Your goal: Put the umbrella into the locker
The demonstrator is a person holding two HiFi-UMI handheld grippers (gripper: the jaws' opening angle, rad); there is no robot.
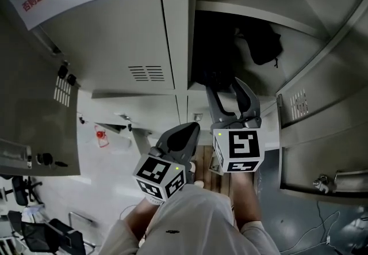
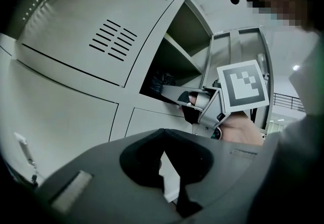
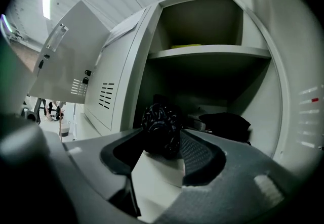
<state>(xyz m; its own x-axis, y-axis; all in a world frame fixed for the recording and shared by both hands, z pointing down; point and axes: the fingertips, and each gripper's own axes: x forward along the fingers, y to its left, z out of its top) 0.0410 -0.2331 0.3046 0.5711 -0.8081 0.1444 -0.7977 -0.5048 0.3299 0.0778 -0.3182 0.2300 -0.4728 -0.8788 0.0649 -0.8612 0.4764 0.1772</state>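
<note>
We have the left gripper (image 2: pixel 163 130) with its jaws closed tip to tip and nothing in them. It sits low, beside the right gripper (image 3: pixel 163 143) and outside the locker (image 3: pixel 263 96).

The right gripper's jaws are partly apart and clamped on the umbrella (image 3: pixel 161 128). The umbrella is folded, with dark patterned fabric, and sits end-on between the pads (image 3: pixel 198 153). The left pad's contact is in shadow, so we'd say it's probably pressed on both sides. The right gripper's marker cube (image 2: pixel 242 86) and the hand (image 2: pixel 243 129) behind it show in the left gripper view, pointed at the opening.

Umbrella position: at the mouth of the open compartment, below the shelf (image 3: pixel 207 52), just above the front edge of the compartment floor. In the head view we see the right jaws reaching into that opening.

Behind the umbrella and to its right, a black bag (image 3: pixel 225 124) lies on the compartment floor. A yellow item (image 3: pixel 186 45) lies on the shelf above. The door (image 3: pixel 66 56) is swung wide open to the left. The vented door (image 2: pixel 109 41) of the neighbouring locker is shut.
</note>
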